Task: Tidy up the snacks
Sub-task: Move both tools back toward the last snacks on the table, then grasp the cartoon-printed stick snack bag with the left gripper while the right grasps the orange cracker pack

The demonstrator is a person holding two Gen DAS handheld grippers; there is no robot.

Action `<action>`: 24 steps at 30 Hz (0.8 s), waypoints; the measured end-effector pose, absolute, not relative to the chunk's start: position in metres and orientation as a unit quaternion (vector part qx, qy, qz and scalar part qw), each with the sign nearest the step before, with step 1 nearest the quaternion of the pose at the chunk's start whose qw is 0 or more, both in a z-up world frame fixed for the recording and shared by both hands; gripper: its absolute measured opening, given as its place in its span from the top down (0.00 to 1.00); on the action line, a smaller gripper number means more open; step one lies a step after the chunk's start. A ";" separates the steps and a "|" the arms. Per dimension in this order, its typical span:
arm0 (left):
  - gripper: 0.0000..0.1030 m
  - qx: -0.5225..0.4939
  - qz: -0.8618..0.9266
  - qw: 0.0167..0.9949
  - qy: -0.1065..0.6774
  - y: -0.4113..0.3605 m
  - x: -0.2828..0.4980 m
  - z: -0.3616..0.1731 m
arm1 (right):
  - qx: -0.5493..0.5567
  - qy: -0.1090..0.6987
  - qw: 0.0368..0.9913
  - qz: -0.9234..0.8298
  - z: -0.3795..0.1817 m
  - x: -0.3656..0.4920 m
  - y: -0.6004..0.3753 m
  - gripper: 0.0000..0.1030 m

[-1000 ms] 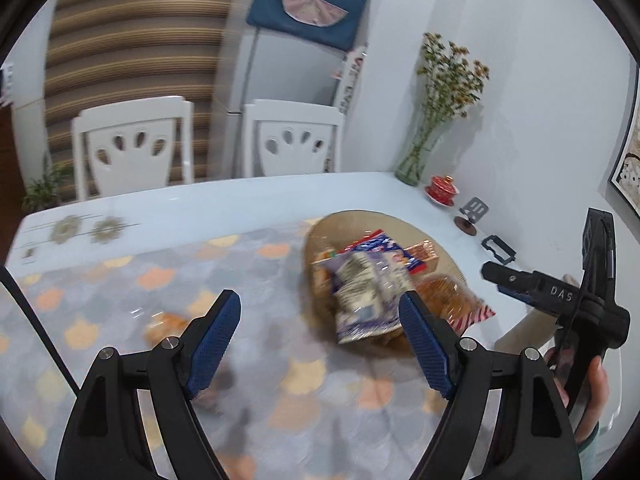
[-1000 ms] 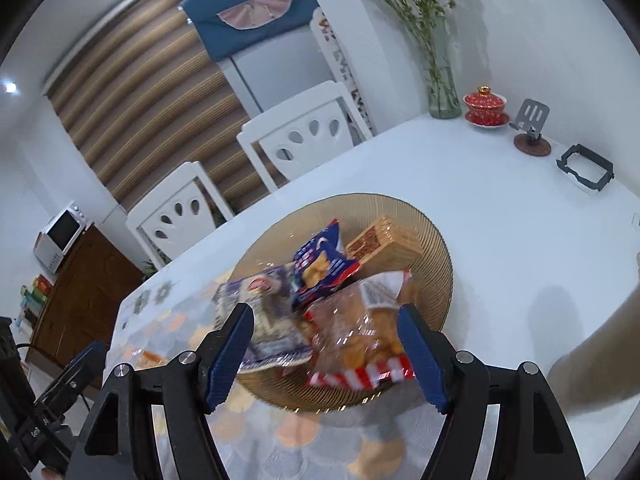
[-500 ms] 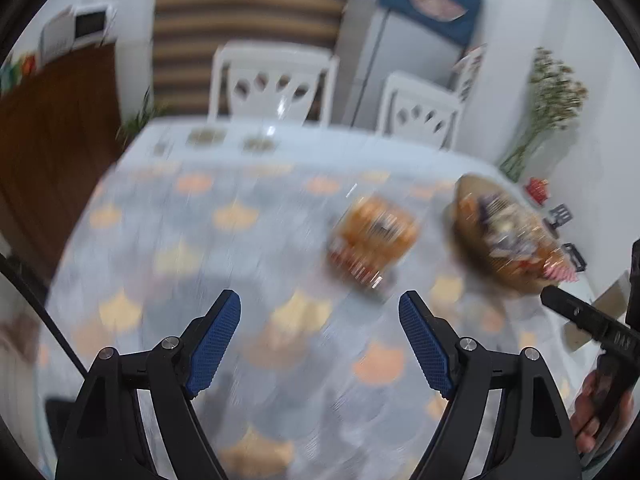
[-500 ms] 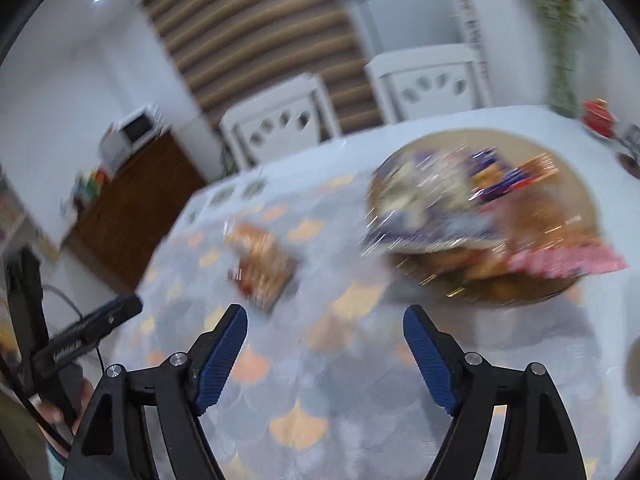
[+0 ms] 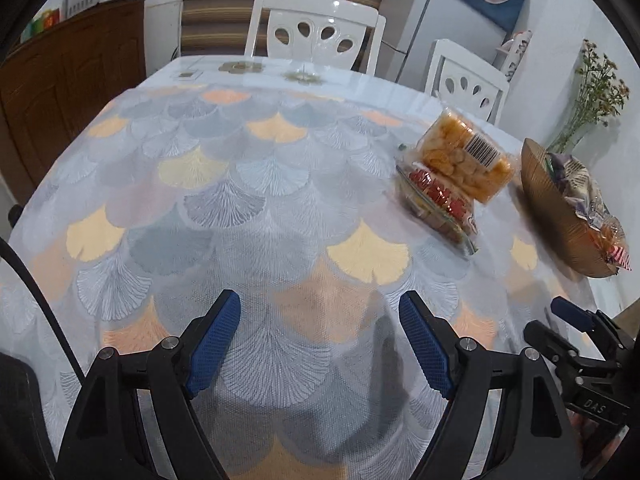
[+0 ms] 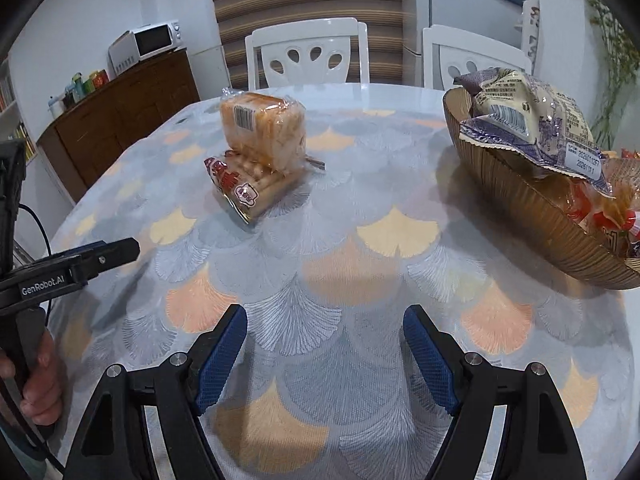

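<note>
Two snack packs lie stacked on the patterned tablecloth: an orange biscuit pack [image 5: 466, 156] [image 6: 262, 130] with a barcode rests on a red-labelled cracker pack [image 5: 438, 198] [image 6: 248, 188]. A golden ribbed bowl [image 5: 560, 216] [image 6: 532, 216] holding several snack bags stands to their right. My left gripper [image 5: 320, 308] hovers open over bare cloth, well short of the packs. My right gripper [image 6: 325, 316] is also open and empty, with the packs ahead to the left and the bowl ahead to the right.
Two white chairs [image 5: 316, 36] [image 6: 308, 54] stand at the table's far side. A wooden sideboard [image 6: 120, 120] with a microwave [image 6: 154, 40] is at the left, a vase of flowers [image 5: 592, 100] behind the bowl. A hand [image 6: 38, 380] grips the left tool.
Both grippers swung left away from the bowl and sank toward the cloth. The bowl slid to the right edge of both views and the stacked packs came into view. Right jaws stand slightly wider.
</note>
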State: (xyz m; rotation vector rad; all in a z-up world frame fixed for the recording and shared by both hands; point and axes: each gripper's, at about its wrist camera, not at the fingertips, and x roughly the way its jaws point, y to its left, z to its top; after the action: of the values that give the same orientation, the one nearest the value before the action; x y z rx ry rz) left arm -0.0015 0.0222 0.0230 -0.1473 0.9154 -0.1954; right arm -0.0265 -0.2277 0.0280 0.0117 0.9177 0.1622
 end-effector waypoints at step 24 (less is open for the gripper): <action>0.22 -0.062 -0.168 0.871 0.457 -0.012 0.050 0.070 | 0.021 0.455 0.883 0.116 0.090 0.074 -0.201 0.24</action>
State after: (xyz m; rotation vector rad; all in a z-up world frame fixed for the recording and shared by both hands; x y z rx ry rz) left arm 0.0496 -0.0124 0.0703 -0.1301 0.9553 -0.3510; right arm 0.0741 -0.2014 0.0905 0.0438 0.9470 0.2405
